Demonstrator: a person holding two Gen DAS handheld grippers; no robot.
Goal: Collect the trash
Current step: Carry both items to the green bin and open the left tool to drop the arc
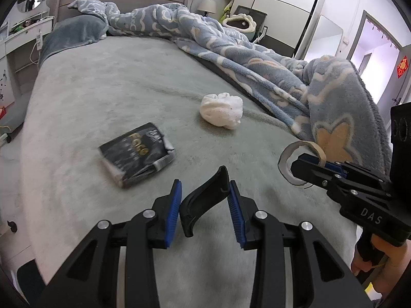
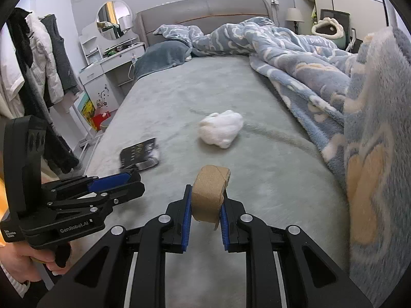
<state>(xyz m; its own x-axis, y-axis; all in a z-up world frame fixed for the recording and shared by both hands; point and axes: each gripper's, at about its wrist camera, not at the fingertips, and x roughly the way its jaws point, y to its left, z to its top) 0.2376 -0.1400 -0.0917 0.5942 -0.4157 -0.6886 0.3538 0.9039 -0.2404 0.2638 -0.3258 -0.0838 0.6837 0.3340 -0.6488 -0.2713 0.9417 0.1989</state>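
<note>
Right wrist: cardboard roll (image 2: 209,195) between claw (image 2: 205,220) pads.

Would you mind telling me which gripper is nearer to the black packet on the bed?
Left. The left gripper sits just right of the black packet, holding a black plastic piece. The right gripper, clamping a cardboard tube, is farther right.

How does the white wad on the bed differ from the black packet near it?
The white wad is rounded, crumpled and plain; the black packet is flat, roughly rectangular and carries gold print. The wad lies nearer the blue blanket, the packet farther toward the bed's open side. Both rest loose on the grey bed, and neither tool touches them.
</note>
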